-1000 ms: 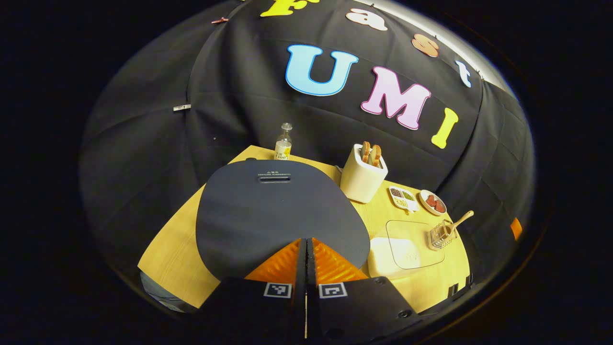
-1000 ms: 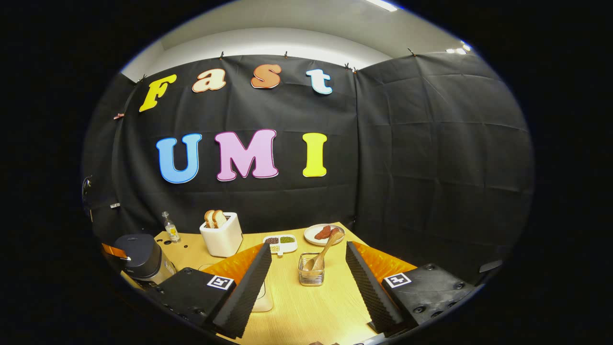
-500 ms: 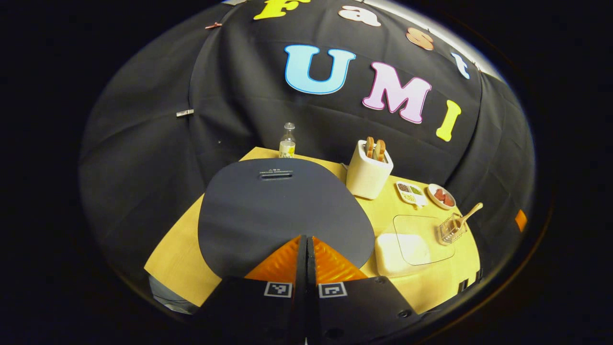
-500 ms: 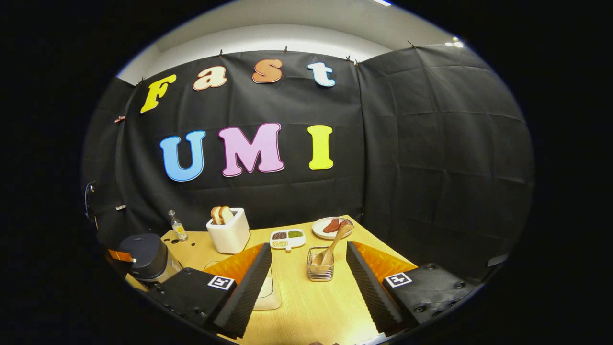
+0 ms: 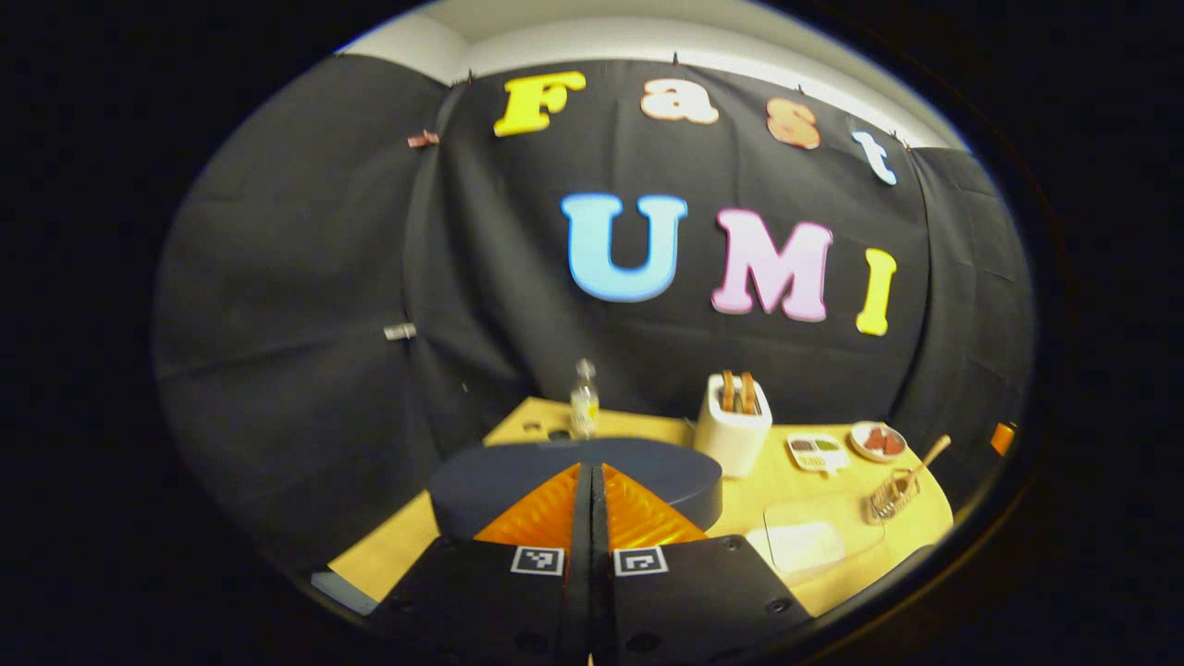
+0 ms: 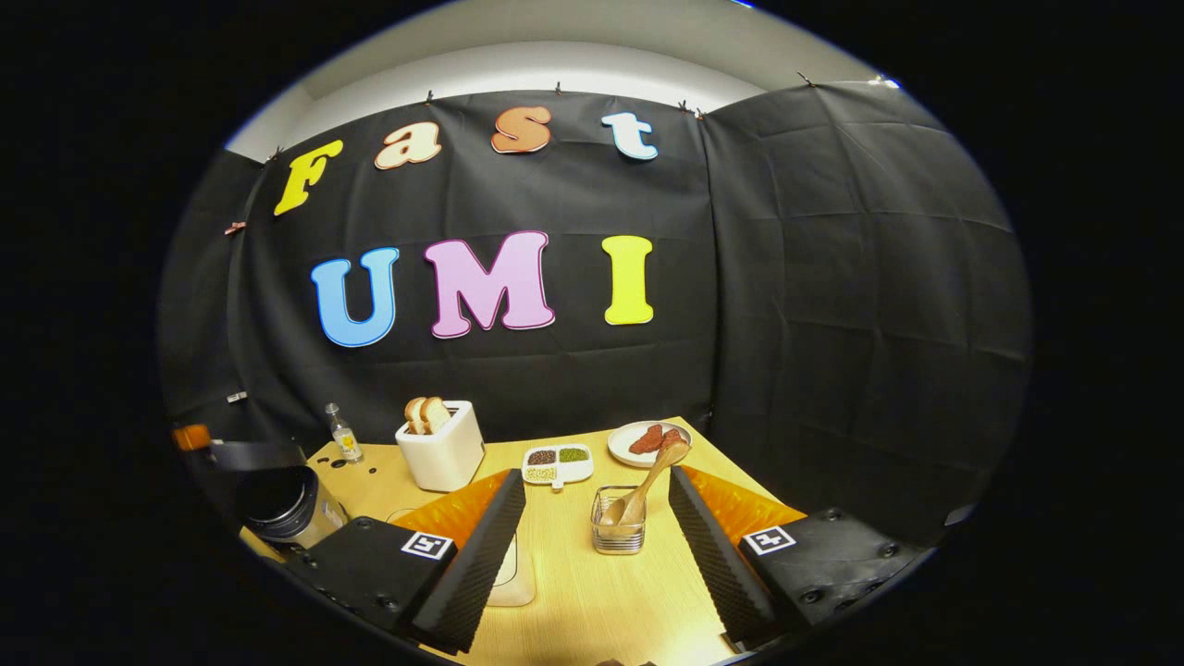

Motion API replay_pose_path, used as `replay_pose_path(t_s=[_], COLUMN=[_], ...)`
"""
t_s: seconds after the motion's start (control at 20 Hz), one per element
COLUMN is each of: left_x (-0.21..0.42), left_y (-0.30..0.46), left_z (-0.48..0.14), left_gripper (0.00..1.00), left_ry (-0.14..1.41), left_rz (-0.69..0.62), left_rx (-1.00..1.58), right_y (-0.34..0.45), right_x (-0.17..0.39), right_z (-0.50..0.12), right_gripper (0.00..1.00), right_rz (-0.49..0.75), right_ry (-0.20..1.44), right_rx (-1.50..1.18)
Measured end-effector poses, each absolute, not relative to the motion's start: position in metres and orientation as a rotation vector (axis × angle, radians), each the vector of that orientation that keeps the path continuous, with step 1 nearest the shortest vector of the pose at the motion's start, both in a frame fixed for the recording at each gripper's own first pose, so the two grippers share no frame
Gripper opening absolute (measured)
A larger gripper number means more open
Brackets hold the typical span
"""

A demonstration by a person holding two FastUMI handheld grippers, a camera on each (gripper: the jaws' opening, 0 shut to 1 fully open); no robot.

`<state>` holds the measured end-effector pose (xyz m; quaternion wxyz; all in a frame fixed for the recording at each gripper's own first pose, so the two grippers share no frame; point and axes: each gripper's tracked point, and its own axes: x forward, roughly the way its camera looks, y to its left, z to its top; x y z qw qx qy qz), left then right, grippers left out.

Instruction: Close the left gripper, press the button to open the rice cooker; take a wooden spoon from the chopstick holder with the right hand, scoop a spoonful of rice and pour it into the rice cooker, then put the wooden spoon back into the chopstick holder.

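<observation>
My left gripper (image 5: 590,470) is shut with nothing between its fingers, and its tips sit over the near edge of the dark rice cooker lid (image 5: 499,476). In the right gripper view the lid (image 6: 254,455) stands raised off the cooker body (image 6: 287,507), so the pot's rim shows. The wooden spoon (image 6: 647,479) leans in the wire chopstick holder (image 6: 620,532). My right gripper (image 6: 597,476) is open, with the holder in line between its fingers but farther off. The white rice box (image 5: 805,541) with a clear lid lies right of the cooker.
At the back of the yellow table (image 6: 592,601) stand a white toaster with bread (image 6: 442,453), a small bottle (image 6: 342,435), a divided dish of grains (image 6: 558,462) and a plate of red food (image 6: 647,442). Black cloth walls close in behind and on the right.
The cooker lid has swung up from flat. The left gripper view has tilted up, so the lid now looks nearly edge-on. The right gripper has barely moved.
</observation>
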<state>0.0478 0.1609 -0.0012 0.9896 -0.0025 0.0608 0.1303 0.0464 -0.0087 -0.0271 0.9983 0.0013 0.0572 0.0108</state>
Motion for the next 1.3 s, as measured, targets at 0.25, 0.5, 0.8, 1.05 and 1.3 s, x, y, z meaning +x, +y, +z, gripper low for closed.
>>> replay_pose_path(t_s=[0.25, 0.5, 0.8, 1.05, 1.3], left_x=[0.035, 0.022, 0.008, -0.005, -0.013], left_y=[0.136, 0.083, 0.061, 0.042, 0.018], left_z=[0.039, 0.019, -0.010, -0.034, -0.057], left_gripper=[0.07, 0.21, 0.95, 0.95, 0.95], left_ry=[0.050, 0.075, 0.156, 0.221, 0.280], left_rz=[0.302, 0.261, 0.359, 0.435, 0.469], left_rx=[0.044, -0.060, -0.097, -0.127, -0.120], right_y=[-0.027, -0.049, -0.082, -0.099, -0.089], right_x=[0.094, 0.144, 0.195, 0.233, 0.264], right_z=[-0.028, -0.060, -0.113, -0.154, -0.191], right_gripper=[0.98, 0.98, 0.98, 0.98, 0.99], right_rz=[0.018, -0.004, -0.058, -0.066, -0.046], right_ry=[0.122, 0.220, 0.370, 0.450, 0.540], right_rx=[0.015, 0.080, 0.213, 0.316, 0.367])
